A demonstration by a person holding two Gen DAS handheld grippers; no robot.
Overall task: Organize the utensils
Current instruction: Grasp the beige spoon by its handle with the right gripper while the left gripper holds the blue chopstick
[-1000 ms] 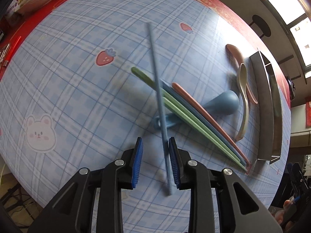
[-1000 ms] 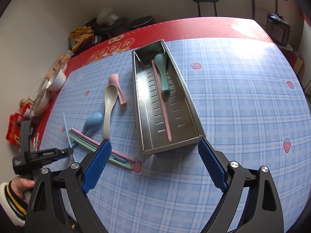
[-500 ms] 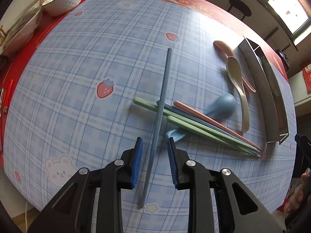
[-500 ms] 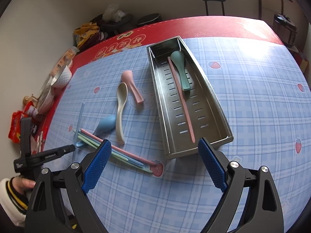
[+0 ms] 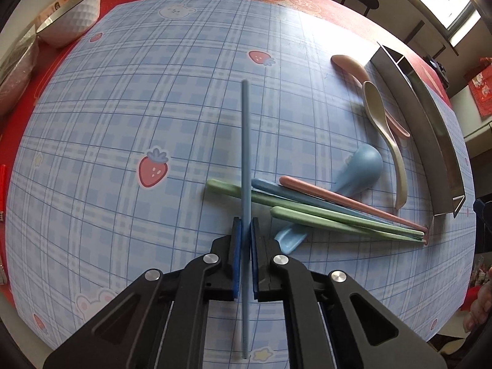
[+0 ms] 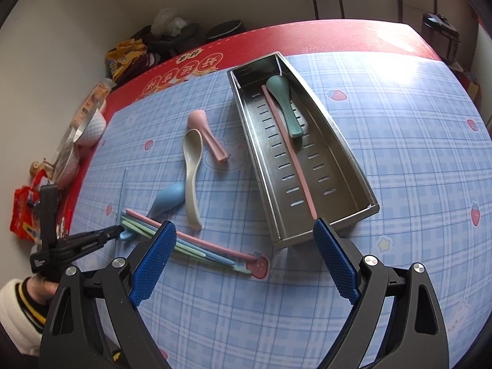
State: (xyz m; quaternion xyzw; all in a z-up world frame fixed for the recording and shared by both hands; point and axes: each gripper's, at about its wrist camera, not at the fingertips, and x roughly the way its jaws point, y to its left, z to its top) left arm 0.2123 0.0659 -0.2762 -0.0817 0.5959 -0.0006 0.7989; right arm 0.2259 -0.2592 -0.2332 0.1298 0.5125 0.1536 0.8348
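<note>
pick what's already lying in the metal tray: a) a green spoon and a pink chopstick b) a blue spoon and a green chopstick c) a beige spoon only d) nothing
a: the right wrist view shows the green spoon and the pink chopstick lying inside the metal tray.

I see a light blue plaid tablecloth (image 5: 123, 123) printed with red strawberries and white bears, bordered in red. My left gripper (image 5: 245, 230) is black with blue pads and holds a slate-blue chopstick (image 5: 245, 141). Green chopsticks (image 5: 323, 215), a pink chopstick (image 5: 338, 200), a blue spoon (image 5: 359, 172), a cream spoon (image 5: 384, 129) and a pink spoon (image 5: 353, 67) lie by the silver tray (image 6: 338, 141), which holds a teal spoon (image 6: 284, 101).
</note>
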